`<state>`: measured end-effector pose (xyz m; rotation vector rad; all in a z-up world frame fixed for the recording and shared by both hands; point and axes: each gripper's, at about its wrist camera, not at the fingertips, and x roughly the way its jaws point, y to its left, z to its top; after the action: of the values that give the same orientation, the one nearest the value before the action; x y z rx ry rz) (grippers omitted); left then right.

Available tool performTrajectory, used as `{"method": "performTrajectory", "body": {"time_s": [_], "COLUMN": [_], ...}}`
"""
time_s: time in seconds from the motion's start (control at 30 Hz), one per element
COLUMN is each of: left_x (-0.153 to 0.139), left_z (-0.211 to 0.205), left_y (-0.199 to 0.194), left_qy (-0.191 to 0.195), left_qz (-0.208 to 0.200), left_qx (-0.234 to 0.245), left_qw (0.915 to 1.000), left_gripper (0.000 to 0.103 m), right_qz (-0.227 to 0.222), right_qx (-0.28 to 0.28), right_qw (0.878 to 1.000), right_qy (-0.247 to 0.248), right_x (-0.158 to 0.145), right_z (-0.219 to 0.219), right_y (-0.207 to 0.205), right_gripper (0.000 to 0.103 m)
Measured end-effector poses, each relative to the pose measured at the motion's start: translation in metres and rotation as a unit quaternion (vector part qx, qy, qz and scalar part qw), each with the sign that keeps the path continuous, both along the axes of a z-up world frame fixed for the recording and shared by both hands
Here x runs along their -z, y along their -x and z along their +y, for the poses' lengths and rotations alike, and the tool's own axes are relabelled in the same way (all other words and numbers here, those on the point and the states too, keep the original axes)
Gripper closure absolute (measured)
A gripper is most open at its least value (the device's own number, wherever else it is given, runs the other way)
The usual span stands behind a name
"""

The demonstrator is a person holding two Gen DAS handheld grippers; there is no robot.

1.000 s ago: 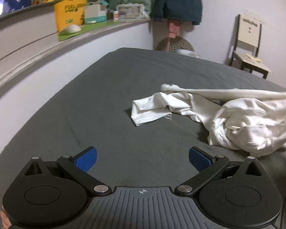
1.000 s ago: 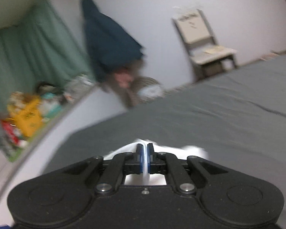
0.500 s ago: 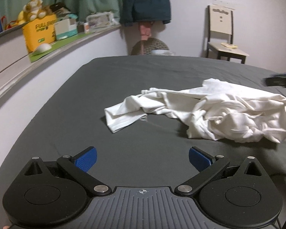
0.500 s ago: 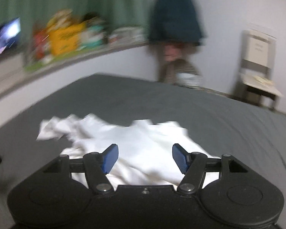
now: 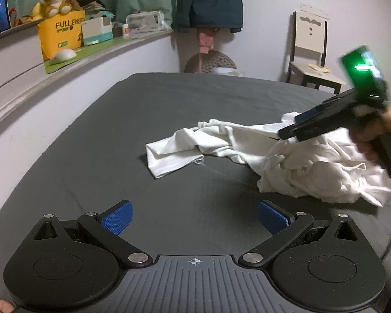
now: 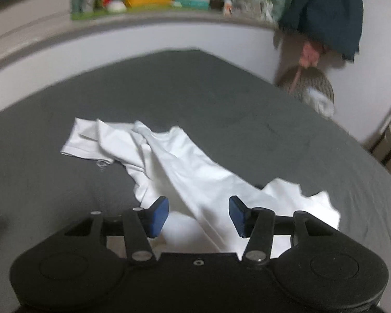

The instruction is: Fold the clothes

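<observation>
In the left wrist view, the left gripper (image 5: 195, 217) hangs with jaws wide apart over the grey bed (image 5: 96, 156), the crumpled white garment (image 5: 286, 156) ahead. In the right wrist view, the right gripper (image 6: 198, 215) hovers over the garment (image 6: 185, 167), jaws closing, pads not pressing cloth.

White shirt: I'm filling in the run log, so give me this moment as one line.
white shirt: crumpled on grey bed | left tool: open, empty | right tool: closing over shirt, not gripping
</observation>
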<state>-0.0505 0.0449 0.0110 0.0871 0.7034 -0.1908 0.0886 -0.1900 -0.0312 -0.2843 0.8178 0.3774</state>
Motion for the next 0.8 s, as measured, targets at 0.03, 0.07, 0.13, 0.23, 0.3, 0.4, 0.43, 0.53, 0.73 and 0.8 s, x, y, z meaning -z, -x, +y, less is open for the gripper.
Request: {"method": "performTrajectory", "body": {"time_s": [0.03, 0.07, 0.13, 0.23, 0.3, 0.4, 0.43, 0.53, 0.73, 0.8], "left_x": [0.001, 0.001, 0.002, 0.003, 0.003, 0.004, 0.004, 0.004, 0.001, -0.001], "left_z": [0.000, 0.000, 0.000, 0.000, 0.000, -0.001, -0.001, -0.007, -0.023, -0.029], "left_y": [0.000, 0.000, 0.000, -0.001, -0.002, -0.003, -0.003, -0.002, 0.002, 0.005], "left_qy": [-0.002, -0.003, -0.006, -0.006, -0.006, -0.007, -0.009, -0.019, -0.043, -0.050], "left_qz": [0.000, 0.000, -0.001, 0.001, 0.003, 0.004, 0.004, 0.002, -0.014, -0.026], "left_qx": [0.001, 0.002, 0.005, 0.006, 0.004, 0.004, 0.005, 0.014, 0.050, 0.066], "left_qw": [1.0000, 1.0000, 1.0000, 1.0000, 1.0000, 1.0000, 0.9999, 0.9997, 0.9977, 0.9962], "left_gripper": [0.000, 0.000, 0.000, 0.000, 0.000, 0.000, 0.000, 0.000, 0.000, 0.000], "right_qz": [0.009, 0.015, 0.028, 0.049, 0.023, -0.059, -0.088, -0.147, -0.211, -0.230], "right_qx": [0.009, 0.020, 0.043, 0.114, 0.167, 0.223, 0.244, 0.323, 0.489, 0.532], "right_qw": [1.000, 1.000, 0.998, 0.985, 0.969, 0.945, 0.936, 0.903, 0.839, 0.813], "right_qy": [-0.003, -0.011, -0.030, -0.123, -0.183, -0.233, -0.239, -0.243, -0.116, -0.055], "right_x": [0.004, 0.007, 0.012, 0.004, -0.013, -0.049, -0.060, -0.088, -0.107, -0.105], "right_z": [0.001, -0.003, -0.011, -0.050, -0.089, -0.161, -0.188, -0.275, -0.419, -0.449], "right_y": [-0.007, -0.012, -0.022, -0.029, -0.021, 0.013, 0.028, 0.072, 0.144, 0.161], "right_gripper": [0.054, 0.058, 0.088, 0.100, 0.101, 0.101, 0.101, 0.101, 0.102, 0.102]}}
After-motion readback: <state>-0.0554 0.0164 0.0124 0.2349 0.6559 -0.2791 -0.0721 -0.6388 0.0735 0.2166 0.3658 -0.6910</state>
